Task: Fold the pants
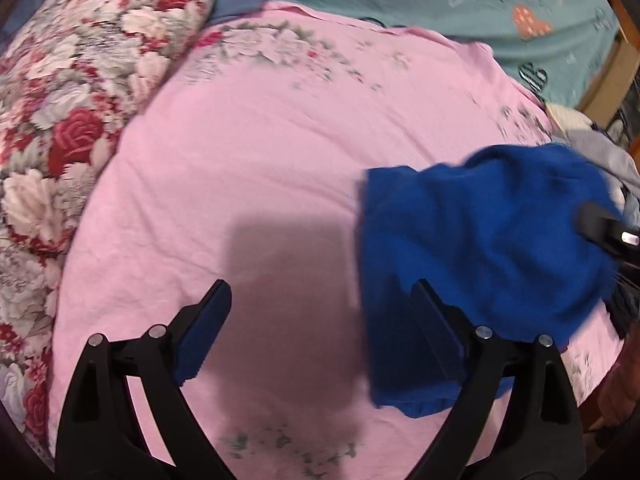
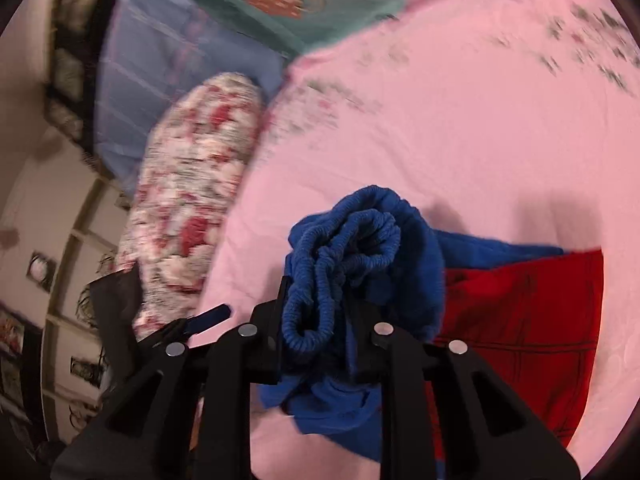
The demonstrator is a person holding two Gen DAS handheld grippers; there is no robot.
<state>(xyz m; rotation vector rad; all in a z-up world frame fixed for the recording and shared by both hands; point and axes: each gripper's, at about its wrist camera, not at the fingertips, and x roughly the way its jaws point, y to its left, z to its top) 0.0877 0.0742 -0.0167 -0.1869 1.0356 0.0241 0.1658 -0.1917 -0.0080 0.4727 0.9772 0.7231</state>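
A: While the right tool (image 2: pixel 316 320) pinches the bunched waistband of the blue pants (image 2: pixel 360 248), its jaws pressed onto the ribbed elastic, the step in hand looks like the pick-up before any fold.

B: And the left tool (image 1: pixel 320 320)?

A: Its jaws stand spread and hold nothing. It hangs over the pink bedspread (image 1: pixel 280 140), with the crumpled pants lying just to its right and one finger in front of the cloth.

B: So what does the next move call for?

A: Likely the left tool has to take a second hold on the waistband or a hem, so the two can stretch the pants flat on the bed. Nothing is folded yet, by the look of the heap.

B: Anything in the way?

A: A red garment (image 2: pixel 528 312) lies beside or partly under the pants and could get dragged along. A flowered pillow (image 1: pixel 80 100) sits well apart at the left, and a teal sheet (image 1: pixel 440 0) lies beyond. The middle of the bedspread is bare enough for spreading.
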